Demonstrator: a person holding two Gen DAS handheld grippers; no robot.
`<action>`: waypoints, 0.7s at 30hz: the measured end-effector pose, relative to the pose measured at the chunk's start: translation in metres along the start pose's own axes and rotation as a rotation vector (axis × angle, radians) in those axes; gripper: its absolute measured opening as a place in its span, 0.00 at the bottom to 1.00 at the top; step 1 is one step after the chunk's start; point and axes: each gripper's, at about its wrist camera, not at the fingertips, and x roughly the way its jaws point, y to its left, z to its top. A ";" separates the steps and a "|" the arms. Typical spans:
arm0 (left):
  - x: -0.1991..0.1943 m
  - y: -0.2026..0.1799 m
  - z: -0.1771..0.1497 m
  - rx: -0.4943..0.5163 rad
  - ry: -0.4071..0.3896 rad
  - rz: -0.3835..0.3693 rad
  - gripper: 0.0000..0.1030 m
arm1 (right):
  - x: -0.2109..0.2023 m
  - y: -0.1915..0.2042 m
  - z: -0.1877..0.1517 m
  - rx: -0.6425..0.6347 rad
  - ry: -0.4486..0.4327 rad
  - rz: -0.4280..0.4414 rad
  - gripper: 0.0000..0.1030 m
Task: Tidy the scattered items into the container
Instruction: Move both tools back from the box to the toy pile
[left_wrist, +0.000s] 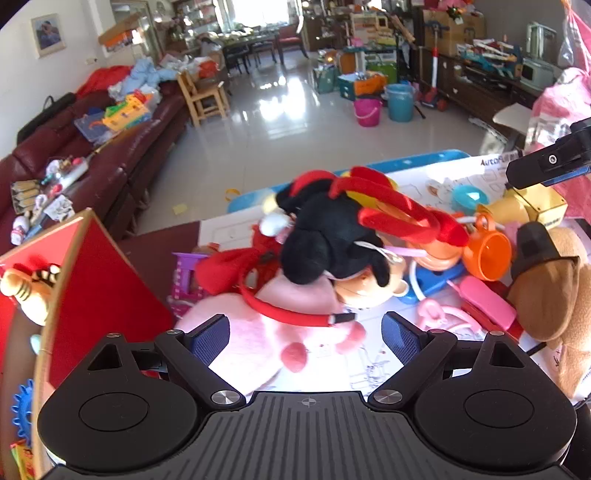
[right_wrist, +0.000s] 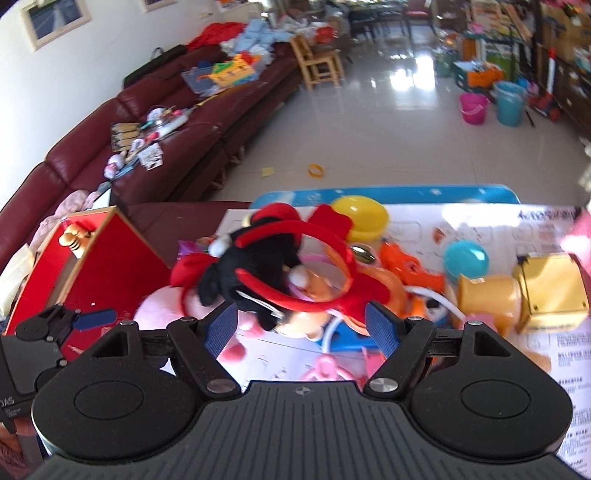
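Glossy tiled floor (left_wrist: 266, 122) beyond toy-strewn white table (right_wrist: 491, 229).

Both grippers angle downward, side by side. The left gripper (left_wrist: 304, 332) stands with its jaws spread wide, nothing between the pads. The right gripper (right_wrist: 302, 328) is likewise parted and empty.

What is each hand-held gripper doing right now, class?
Left hand-held gripper: open, holding nothing.
Right hand-held gripper: open, holding nothing.
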 end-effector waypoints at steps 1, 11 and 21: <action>0.004 -0.004 -0.001 0.001 0.006 -0.006 0.93 | 0.001 -0.010 -0.005 0.022 0.004 -0.005 0.77; 0.028 -0.033 -0.006 0.028 0.048 -0.060 0.92 | 0.022 -0.065 -0.035 0.163 0.054 -0.052 0.75; 0.040 -0.048 0.005 0.074 0.007 -0.053 0.92 | 0.042 -0.080 -0.042 0.252 0.095 -0.025 0.71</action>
